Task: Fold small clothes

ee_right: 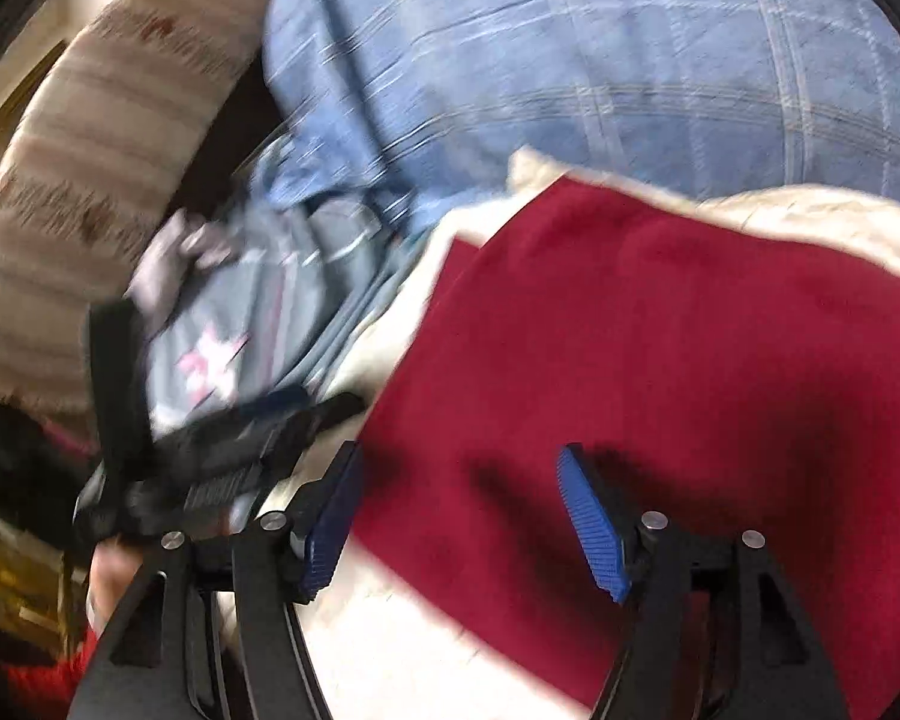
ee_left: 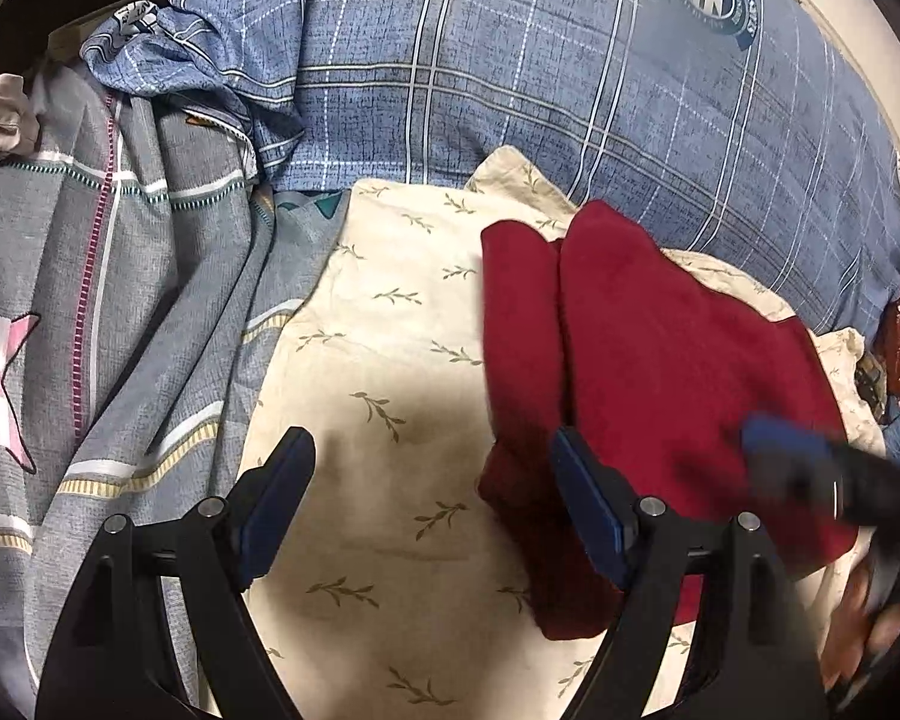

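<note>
- Two sets of tongs are in my feeds, and I take the red garment (ee_left: 660, 360) as my landmark; it lies folded on a cream cloth with a leaf-sprig print (ee_left: 378, 372), which is spread over the bed.
- My left tongs (ee_left: 432, 468) hang with the jaws well apart and nothing between them; they hover over the cream cloth just beside the garment's left edge, and the right-hand pad (ee_left: 588, 510) sits in front of that edge.
- My right tongs (ee_right: 459, 504) are also spread, with nothing gripped; they are over the garment's near left part, one pad above the red fabric and the other at its left border.
- In the left wrist view the right tongs show as a dark blur over the garment's lower right part, with a blurred hand (ee_left: 870, 630) below them.
- Beyond the garment lies a blue plaid duvet (ee_left: 570, 60) with a round crest.
- Left of the garment, past the cream cloth, lies a grey bedcover (ee_left: 90, 276) with a pink star.
- The right wrist view is smeared, so I cannot tell fine detail there.
</note>
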Tool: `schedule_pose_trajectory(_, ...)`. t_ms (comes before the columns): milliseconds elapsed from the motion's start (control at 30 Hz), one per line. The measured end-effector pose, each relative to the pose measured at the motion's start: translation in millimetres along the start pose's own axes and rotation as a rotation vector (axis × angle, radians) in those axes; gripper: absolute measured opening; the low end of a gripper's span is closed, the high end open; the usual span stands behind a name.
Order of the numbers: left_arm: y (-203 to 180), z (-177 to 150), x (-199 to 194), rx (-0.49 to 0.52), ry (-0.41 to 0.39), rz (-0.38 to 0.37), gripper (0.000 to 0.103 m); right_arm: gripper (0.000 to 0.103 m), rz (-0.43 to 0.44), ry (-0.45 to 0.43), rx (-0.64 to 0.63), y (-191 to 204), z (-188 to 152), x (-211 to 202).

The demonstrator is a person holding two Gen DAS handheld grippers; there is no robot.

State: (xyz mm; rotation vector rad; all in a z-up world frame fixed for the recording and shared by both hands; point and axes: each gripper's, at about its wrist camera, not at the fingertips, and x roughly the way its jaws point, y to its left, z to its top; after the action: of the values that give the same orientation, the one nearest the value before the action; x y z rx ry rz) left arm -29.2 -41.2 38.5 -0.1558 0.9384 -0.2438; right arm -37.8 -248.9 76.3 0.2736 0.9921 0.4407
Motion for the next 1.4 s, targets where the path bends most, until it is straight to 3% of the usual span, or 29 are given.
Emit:
schedule_pose_trajectory(267, 3, 1, 12, -0.011, 0.024, 0.0, 0.081, 0.069, -0.032, 0.066, 0.024, 7, 63, 80)
schedule_pose_trajectory(333, 3, 1, 14, -0.015, 0.031, -0.004, 0.081, 0.076, -0.029, 0.095, 0.051, 1, 68, 98)
schedule_pose_trajectory(567, 6, 2, 26, -0.02, 0.052, -0.012, 0.081, 0.08, -0.022, 0.111, 0.075, 2, 77, 94)
schedule_pose_trajectory(667, 8, 2, 27, -0.025, 0.053, -0.02, 0.081, 0.087, -0.031, 0.141, 0.042, 12, 76, 96)
schedule_pose_trajectory(767, 9, 1, 28, -0.025, 0.054, -0.023, 0.081, 0.095, -0.096, 0.175, -0.034, 29, 74, 111)
schedule_pose_trajectory(867, 10, 0, 27, -0.029, 0.053, -0.028, 0.081, 0.096, -0.195, 0.198, -0.121, 39, 71, 127)
schedule_pose_trajectory(933, 11, 0, 26, -0.034, 0.049, -0.041, 0.081, 0.09, -0.249, 0.189, -0.157, 39, 70, 131)
schedule_pose_trajectory(1000, 13, 1, 23, -0.047, 0.042, -0.065, 0.081, 0.058, -0.303, 0.172, -0.196, 37, 68, 127)
schedule_pose_trajectory(1033, 14, 1, 21, -0.061, 0.037, -0.091, 0.081, 0.052, -0.271, 0.157, -0.183, 33, 69, 119)
schedule_pose_trajectory(1100, 15, 3, 18, -0.083, 0.026, -0.145, 0.081, 0.03, -0.184, 0.137, -0.12, 21, 71, 104)
schedule_pose_trajectory(1267, 7, 8, 8, -0.126, -0.006, -0.335, 0.083, 0.024, -0.1, 0.12, -0.062, 13, 74, 89)
schedule_pose_trajectory(1400, -4, 8, 7, -0.083, 0.001, -0.367, 0.084, 0.024, -0.078, 0.121, -0.047, 10, 75, 86)
